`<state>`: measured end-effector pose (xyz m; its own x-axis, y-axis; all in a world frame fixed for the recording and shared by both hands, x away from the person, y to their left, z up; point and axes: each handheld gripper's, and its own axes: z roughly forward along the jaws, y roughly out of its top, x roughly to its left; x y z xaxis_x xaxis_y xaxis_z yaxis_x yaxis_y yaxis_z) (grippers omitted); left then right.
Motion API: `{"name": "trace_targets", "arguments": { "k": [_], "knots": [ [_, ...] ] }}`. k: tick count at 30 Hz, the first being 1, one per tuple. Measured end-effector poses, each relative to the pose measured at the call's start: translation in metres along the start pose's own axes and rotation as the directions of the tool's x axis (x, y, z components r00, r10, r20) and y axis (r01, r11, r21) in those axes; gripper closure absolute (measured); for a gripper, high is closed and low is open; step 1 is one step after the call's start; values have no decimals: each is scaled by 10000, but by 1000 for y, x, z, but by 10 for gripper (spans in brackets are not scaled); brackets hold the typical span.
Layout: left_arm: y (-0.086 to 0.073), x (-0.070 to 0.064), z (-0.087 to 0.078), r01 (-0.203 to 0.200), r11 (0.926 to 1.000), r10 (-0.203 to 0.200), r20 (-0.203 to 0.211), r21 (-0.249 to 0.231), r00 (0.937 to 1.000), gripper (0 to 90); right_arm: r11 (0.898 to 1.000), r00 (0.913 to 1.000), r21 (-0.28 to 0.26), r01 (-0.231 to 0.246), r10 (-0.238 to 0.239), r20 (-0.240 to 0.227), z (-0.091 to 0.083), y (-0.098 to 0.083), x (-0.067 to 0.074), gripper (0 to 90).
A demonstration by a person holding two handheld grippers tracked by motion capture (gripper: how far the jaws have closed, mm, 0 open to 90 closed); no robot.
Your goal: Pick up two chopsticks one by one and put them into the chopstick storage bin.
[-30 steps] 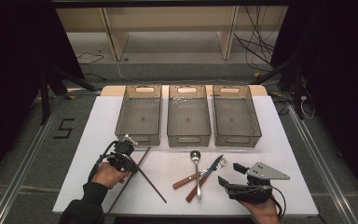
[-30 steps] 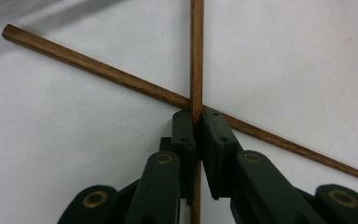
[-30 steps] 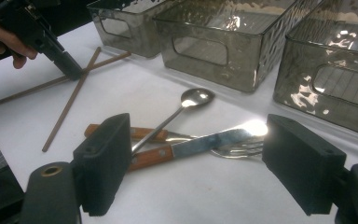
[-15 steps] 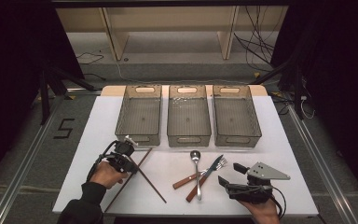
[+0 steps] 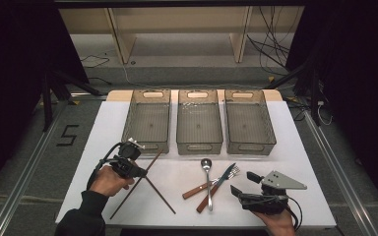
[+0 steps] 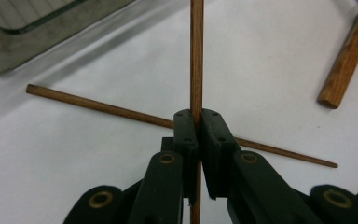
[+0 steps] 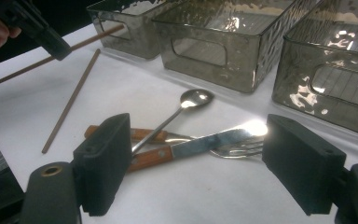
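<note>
Two chopsticks: both are brown wooden sticks at the near left of the white table [image 5: 300,147]; together they make a slanted cross in the high view.
Left gripper [image 5: 140,170]: its jaws are clamped tight on one chopstick [image 5: 137,182], pinching it part-way along its length, as the left gripper view shows close up.
Held chopstick: it runs from near left to far right, its far tip close to the near wall of the left bin [image 5: 146,120]; in the right gripper view it looks raised off the table.
Second chopstick [image 5: 160,188]: it lies flat on the table just right of the left gripper and passes under the held one without being gripped.
Left hand [image 5: 109,180]: it is wrapped round the gripper body, with a dark sleeve behind it.
Three bins: clear grey boxes stand side by side at the far half of the table, the middle bin [image 5: 199,123] and the right bin [image 5: 248,120] beside the left one.
Cutlery: a spoon [image 5: 207,172], a knife [image 5: 216,188] and a fork [image 5: 211,183] lie crossed over one another near the middle, right of the chopsticks.
Right gripper [image 5: 244,184]: its jaws stand wide apart with nothing between the pads, at the near right, pointing left toward the cutlery.
</note>
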<state>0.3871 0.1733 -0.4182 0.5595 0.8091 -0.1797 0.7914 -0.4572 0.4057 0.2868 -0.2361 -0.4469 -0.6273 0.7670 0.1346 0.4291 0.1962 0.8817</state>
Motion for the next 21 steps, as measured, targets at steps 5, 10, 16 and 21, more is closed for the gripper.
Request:
{"name": "trace_targets", "arguments": {
  "k": [5,10,16,21],
  "knots": [
    [7,5,-11,61,9986,-61,14,-522,10000,850,10000,10000,-2,-5,5,6,0,0,0,247],
    [17,11,-25,159,9920,-155,42,-1256,9999,850,10000,10000,-23,-40,40,-4,0,0,-1,247],
    [32,19,-39,103,9808,-109,-24,-1948,9999,850,10000,10000,-52,-35,35,-8,-1,0,0,247],
    [43,26,-49,206,9673,-240,-105,-2526,9997,850,9999,10000,-102,-68,67,-18,-1,0,-1,247]
  ]
}}
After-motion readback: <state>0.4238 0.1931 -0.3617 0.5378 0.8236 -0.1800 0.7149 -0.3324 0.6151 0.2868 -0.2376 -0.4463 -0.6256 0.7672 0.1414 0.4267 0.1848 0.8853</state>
